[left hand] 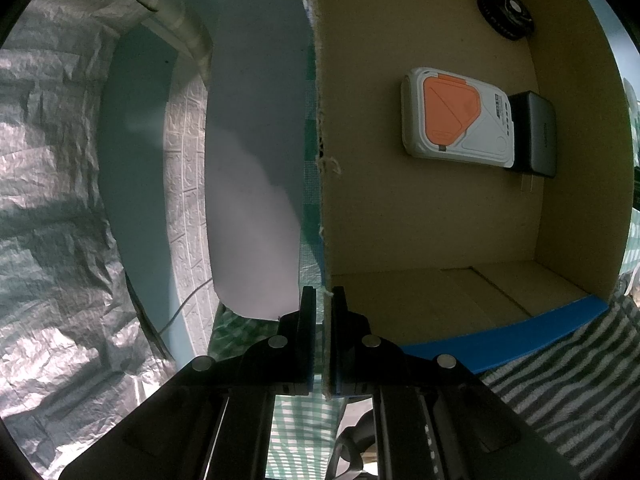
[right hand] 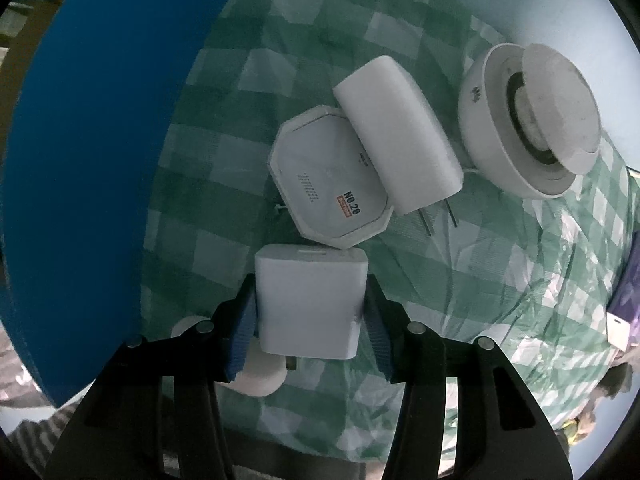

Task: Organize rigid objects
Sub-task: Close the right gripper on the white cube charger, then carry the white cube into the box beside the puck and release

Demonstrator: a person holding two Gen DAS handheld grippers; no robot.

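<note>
In the left wrist view my left gripper [left hand: 323,300] is shut on the torn left wall of a cardboard box [left hand: 325,200]. Inside the box lie a white and orange device [left hand: 456,116], a dark grey adapter [left hand: 536,136] and a black round object [left hand: 506,12]. In the right wrist view my right gripper [right hand: 310,312] is shut on a white square charger [right hand: 310,304], held above the green checked cloth. Beyond it lie a white octagonal device [right hand: 328,180], a white plug adapter [right hand: 400,128] and a white round device [right hand: 532,120].
The box's blue outer wall [right hand: 88,152] stands at the left of the right wrist view. A white round puck [right hand: 256,376] lies under the charger. A purple item [right hand: 628,300] lies at the right edge. Silver foil [left hand: 52,200] and a striped cloth [left hand: 580,380] flank the box.
</note>
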